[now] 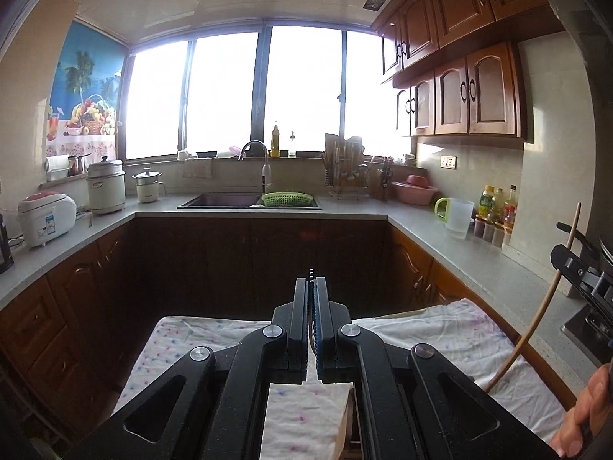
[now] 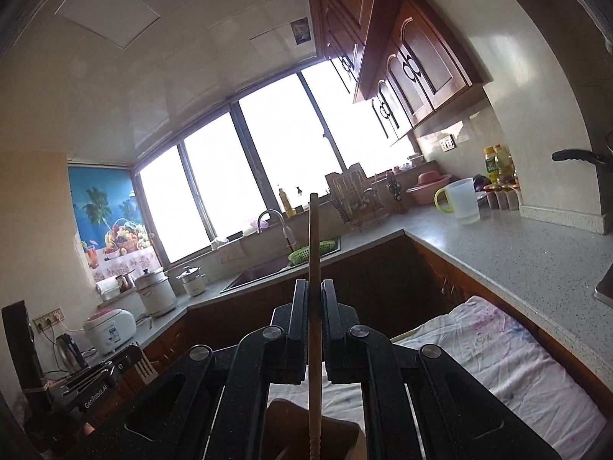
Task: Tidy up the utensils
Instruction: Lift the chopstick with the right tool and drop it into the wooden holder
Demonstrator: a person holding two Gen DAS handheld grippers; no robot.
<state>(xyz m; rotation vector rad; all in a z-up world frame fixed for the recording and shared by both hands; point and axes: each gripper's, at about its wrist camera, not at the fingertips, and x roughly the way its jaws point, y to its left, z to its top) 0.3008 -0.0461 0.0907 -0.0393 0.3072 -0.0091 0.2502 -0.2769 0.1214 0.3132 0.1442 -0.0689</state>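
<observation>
Both grippers are carrying: our right gripper is clamped on a wooden chopstick, left gripper pinches a wooden fork, raised over the floral cloth, presumably for sorting.

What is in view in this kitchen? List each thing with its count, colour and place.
cloth: one, white with dots, under the grippers
sink: one, dark, below the window
basket: one, green, at the sink's right end
tap: one, silver, behind the sink
rice cooker: one, white, left counter
pots: two, cream, left back corner
jug: one, clear with green handle, right counter
basin: one, pink, right back corner
fork: one, wooden, in the left gripper
stick: one, wooden, in the right gripper
left gripper: one, black, shut on the fork
right gripper: one, black, shut on the stick
hand: one, holding the right gripper
</observation>
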